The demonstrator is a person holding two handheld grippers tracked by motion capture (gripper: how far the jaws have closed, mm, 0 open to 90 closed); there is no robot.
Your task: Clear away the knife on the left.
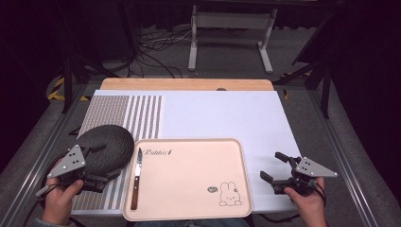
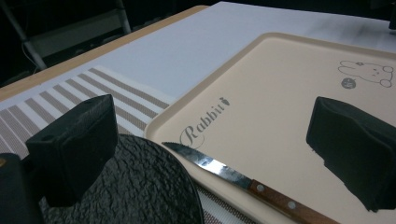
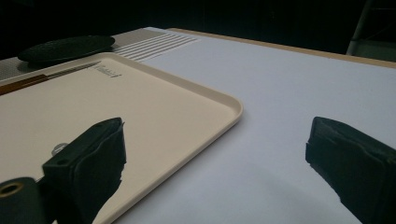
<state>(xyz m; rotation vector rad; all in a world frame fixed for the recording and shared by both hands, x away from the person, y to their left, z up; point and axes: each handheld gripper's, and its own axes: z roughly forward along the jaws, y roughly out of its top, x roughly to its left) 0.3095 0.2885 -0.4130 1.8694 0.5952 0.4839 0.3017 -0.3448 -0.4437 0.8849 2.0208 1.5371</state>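
Room: dark, with a white metal stand and loose cables on the grey floor beyond the counter.
Counter: a wooden top covered by a white sheet, with a striped mat at its left.
Tray: a pale pink tray lies at the near middle of the counter, printed with "Rabbit" at its far left corner and a rabbit drawing at its near right.
Knife: a wooden-handled knife lies along the tray's left edge, its serrated blade pointing away from the person.
Plate: a black textured plate sits on the striped mat, just beside the tray's left rim.
Left claw: the left claw is held by the left hand at the plate's near edge; in the left gripper view its jaws stand apart, one over the plate and one over the tray, gripping nothing.
Right claw: the right claw is held by the right hand over the white sheet right of the tray; its jaws are spread wide and empty.
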